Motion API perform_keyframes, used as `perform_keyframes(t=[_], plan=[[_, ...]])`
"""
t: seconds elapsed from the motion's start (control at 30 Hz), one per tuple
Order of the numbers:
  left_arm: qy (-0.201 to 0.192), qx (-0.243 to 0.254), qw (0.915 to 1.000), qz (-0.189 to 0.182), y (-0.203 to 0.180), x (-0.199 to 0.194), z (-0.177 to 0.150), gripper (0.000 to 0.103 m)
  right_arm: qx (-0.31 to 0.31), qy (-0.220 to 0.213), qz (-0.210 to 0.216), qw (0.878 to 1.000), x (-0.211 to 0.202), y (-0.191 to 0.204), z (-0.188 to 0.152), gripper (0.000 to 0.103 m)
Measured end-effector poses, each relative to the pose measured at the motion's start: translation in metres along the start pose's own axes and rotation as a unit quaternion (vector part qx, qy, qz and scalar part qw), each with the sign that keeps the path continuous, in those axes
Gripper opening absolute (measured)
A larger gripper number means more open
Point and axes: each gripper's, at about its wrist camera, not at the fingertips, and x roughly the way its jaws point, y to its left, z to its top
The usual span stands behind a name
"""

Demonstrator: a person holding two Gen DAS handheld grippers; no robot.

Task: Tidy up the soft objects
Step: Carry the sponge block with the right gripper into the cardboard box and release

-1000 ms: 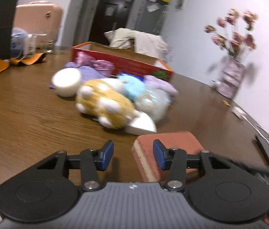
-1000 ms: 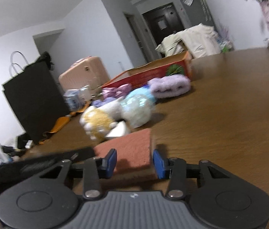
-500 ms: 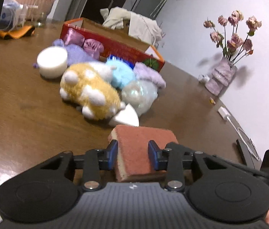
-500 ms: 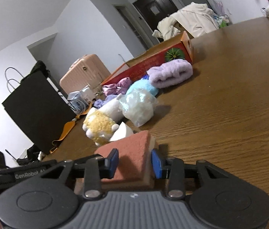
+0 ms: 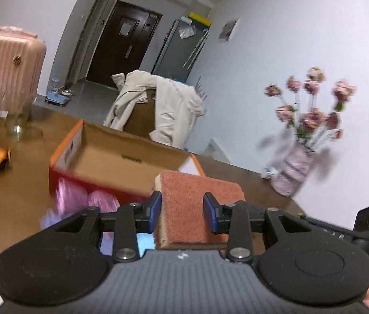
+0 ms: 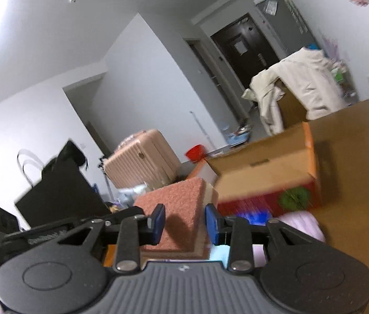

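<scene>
I am in the carry step: both grippers clamp the same sponge, and I am bringing it toward the cardboard box (image 5: 121,157). The left gripper (image 5: 182,214) has its jaws narrow, pads pressed into the flanks of the sponge (image 5: 197,204), rust-coloured scouring face up and the pale foam layer showing along the left edge; the right gripper (image 6: 185,221) has just been closing and pinches the sponge (image 6: 181,209) from its own side, the pads denting it. The sponge hangs in the air between the two, clear of the table (image 5: 9,204), just short of the box's near red wall. I judge the next move to be a short advance over that wall, then a lowering into the open box and a release by both sets of jaws together, since one letting go early would leave the sponge swinging from the other. The near wall is the edge to mind: it stands just ahead of the fingertips in both views, so I want the sponge above the rim before I go forward. The box interior looks bare where I can see it. Pink plush (image 5: 79,198) lies against the near wall below my left gripper, and a lilac plush (image 6: 299,222) below my right, so I should not dip early. The flower vase (image 5: 291,172) stands well off to the right, out of the path.
</scene>
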Motion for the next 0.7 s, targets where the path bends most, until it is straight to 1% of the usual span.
perform_keyframes(t=[0.07, 0.1, 0.13, 0.17, 0.27, 0.3, 0.37, 0.4, 0.47, 0.53, 0.6, 0.67, 0.7], plan=[[0.022, -0.025, 0.9994, 0.010, 0.020, 0.036, 0.037, 0.035, 0.027, 0.015, 0.002, 1.000, 0.042, -0.011, 0.031, 0.033], [0.028, -0.026, 0.9992, 0.012, 0.029, 0.052, 0.051, 0.035, 0.034, 0.021, 0.000, 0.999, 0.062, -0.015, 0.044, 0.033], [0.036, -0.037, 0.9985, 0.020, 0.039, 0.068, 0.065, 0.035, 0.043, 0.027, -0.006, 0.999, 0.082, -0.020, 0.055, 0.033], [0.042, -0.041, 0.9977, 0.034, 0.049, 0.088, 0.081, 0.035, 0.058, 0.043, -0.005, 0.997, 0.110, -0.028, 0.068, 0.033], [0.055, -0.027, 0.9959, 0.066, 0.076, 0.142, 0.106, 0.035, 0.088, 0.069, -0.014, 0.994, 0.174, -0.046, 0.090, 0.031], [0.065, -0.025, 0.9946, 0.077, 0.086, 0.163, 0.112, 0.035, 0.104, 0.076, -0.023, 0.991, 0.198, -0.053, 0.093, 0.031], [0.082, -0.024, 0.9914, 0.099, 0.104, 0.200, 0.121, 0.035, 0.114, 0.094, -0.039, 0.988, 0.236, -0.067, 0.098, 0.031], [0.090, -0.022, 0.9898, 0.108, 0.114, 0.215, 0.123, 0.035, 0.129, 0.100, -0.049, 0.985, 0.257, -0.077, 0.099, 0.031], [0.103, -0.006, 0.9873, 0.121, 0.125, 0.241, 0.125, 0.035, 0.154, 0.111, -0.060, 0.980, 0.285, -0.094, 0.097, 0.031], [0.119, -0.002, 0.9842, 0.131, 0.135, 0.262, 0.123, 0.044, 0.172, 0.121, -0.069, 0.975, 0.307, -0.107, 0.095, 0.030], [0.114, 0.015, 0.9822, 0.148, 0.141, 0.271, 0.123, 0.045, 0.170, 0.130, -0.079, 0.974, 0.328, -0.113, 0.093, 0.030], [0.103, 0.032, 0.9833, 0.146, 0.144, 0.269, 0.122, 0.052, 0.145, 0.152, -0.098, 0.973, 0.341, -0.113, 0.088, 0.030], [0.098, 0.033, 0.9834, 0.149, 0.145, 0.266, 0.122, 0.054, 0.138, 0.150, -0.111, 0.973, 0.344, -0.114, 0.085, 0.030]])
